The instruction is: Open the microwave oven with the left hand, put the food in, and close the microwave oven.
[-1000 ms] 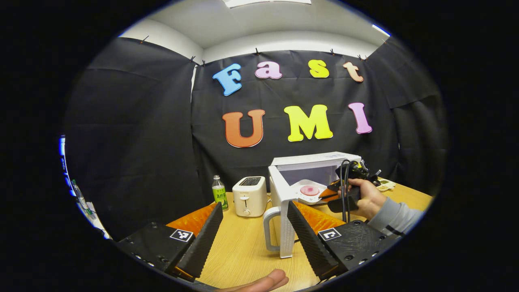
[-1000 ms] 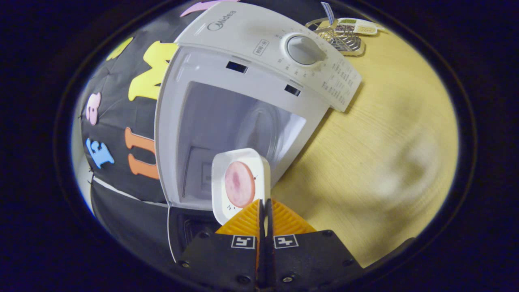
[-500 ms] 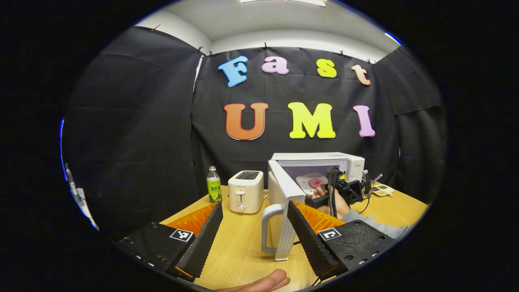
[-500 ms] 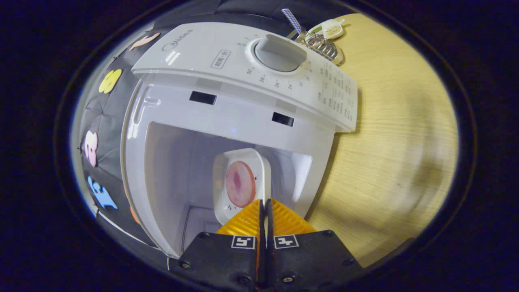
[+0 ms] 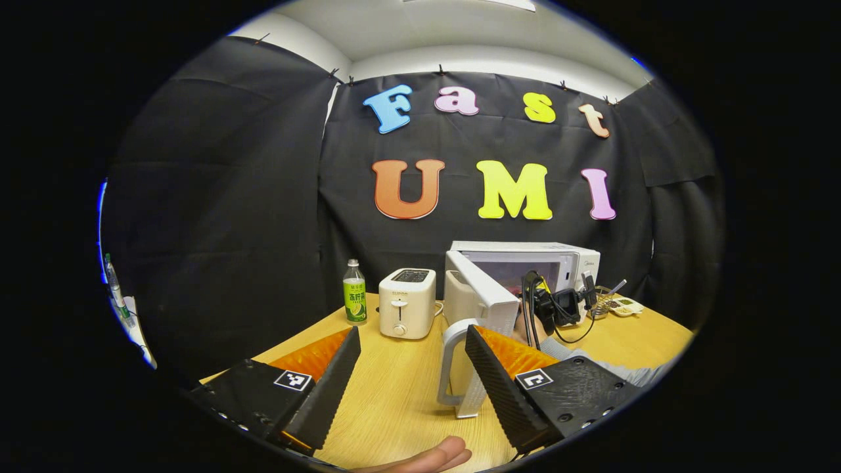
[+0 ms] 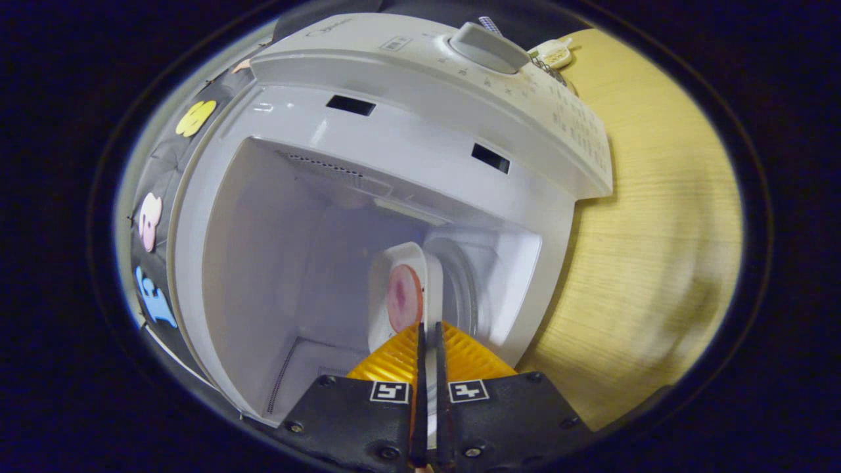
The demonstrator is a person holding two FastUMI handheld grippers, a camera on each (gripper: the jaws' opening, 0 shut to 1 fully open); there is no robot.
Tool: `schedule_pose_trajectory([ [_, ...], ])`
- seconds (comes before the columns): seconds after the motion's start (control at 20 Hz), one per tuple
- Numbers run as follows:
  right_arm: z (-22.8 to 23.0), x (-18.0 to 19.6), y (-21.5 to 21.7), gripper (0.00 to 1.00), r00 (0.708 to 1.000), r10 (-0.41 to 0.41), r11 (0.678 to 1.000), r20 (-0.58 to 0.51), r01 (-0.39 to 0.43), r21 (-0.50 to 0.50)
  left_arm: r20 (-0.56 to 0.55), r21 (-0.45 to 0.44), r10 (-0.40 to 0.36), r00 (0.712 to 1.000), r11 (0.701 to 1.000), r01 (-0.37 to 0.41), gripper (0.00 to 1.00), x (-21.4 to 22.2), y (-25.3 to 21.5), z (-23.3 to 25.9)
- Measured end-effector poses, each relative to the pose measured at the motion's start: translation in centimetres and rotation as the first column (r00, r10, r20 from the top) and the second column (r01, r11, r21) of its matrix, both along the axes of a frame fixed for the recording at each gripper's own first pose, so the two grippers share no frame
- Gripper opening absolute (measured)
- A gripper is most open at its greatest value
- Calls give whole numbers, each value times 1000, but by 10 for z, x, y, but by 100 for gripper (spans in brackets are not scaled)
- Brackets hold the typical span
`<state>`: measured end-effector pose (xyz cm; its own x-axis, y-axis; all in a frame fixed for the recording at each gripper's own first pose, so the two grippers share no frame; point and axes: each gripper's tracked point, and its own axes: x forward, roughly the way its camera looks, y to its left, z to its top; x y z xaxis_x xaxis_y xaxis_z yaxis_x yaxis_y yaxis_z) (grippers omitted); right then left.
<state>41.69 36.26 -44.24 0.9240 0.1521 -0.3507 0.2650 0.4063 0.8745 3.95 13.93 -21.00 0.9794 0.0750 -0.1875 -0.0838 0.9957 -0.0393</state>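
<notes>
Microwave oven [image 6: 394, 164] door [image 5: 483, 303] swung wide, cavity straight ahead of the clamped right gripper [image 6: 428, 341]. Plate [image 6: 406, 299] of food [image 6: 403, 297] pinched at its rim, now inside the cavity — half a second ago only at the opening. Lower level onto the turntable, then release. Left gripper [image 5: 414, 368] idle, fingers spread, door handle [image 5: 453, 364] between them — closer to the door than before.

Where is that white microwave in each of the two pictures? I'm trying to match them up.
Left gripper view: the microwave stands right of centre at the table's far side, its door swung open toward the camera.
Right gripper view: it takes up the upper middle, cavity open, just ahead of the right tool holding the plate.
Shared landmark: the wooden table.
</notes>
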Motion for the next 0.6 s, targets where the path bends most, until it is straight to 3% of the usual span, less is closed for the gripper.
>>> schedule_pose_trajectory([
  [0.25, 2, -3, 5, 13, 998, 33, 997, 51, -30, -74, 7, -25, -2, 1000, 1000, 2, 97, -1, 2, -3],
  [0.3, 3, -5, 7, 2, 997, 46, 995, 55, -41, -96, 5, -25, 0, 1000, 1000, 0, 97, -1, 4, -4],
  [0.35, 2, -8, 8, 12, 997, 58, 991, 52, -51, -127, 3, -22, 6, 1000, 1000, -6, 96, -3, 5, -4],
  [0.45, 5, -17, 11, 15, 992, 115, 974, 54, -102, -202, 19, -13, 19, 1000, 1000, -19, 96, -6, 10, -1],
  [0.5, 9, -20, 12, 7, 987, 147, 963, 62, -129, -235, 35, -17, 29, 999, 999, -28, 96, -9, 14, 4],
  [0.55, 10, -24, 13, 23, 982, 179, 949, 58, -157, -274, 43, -26, 28, 999, 999, -27, 96, -10, 14, 6],
  [0.6, 13, -26, 11, 19, 976, 210, 932, 58, -182, -313, 46, -34, 27, 999, 999, -26, 95, -11, 14, 6],
])
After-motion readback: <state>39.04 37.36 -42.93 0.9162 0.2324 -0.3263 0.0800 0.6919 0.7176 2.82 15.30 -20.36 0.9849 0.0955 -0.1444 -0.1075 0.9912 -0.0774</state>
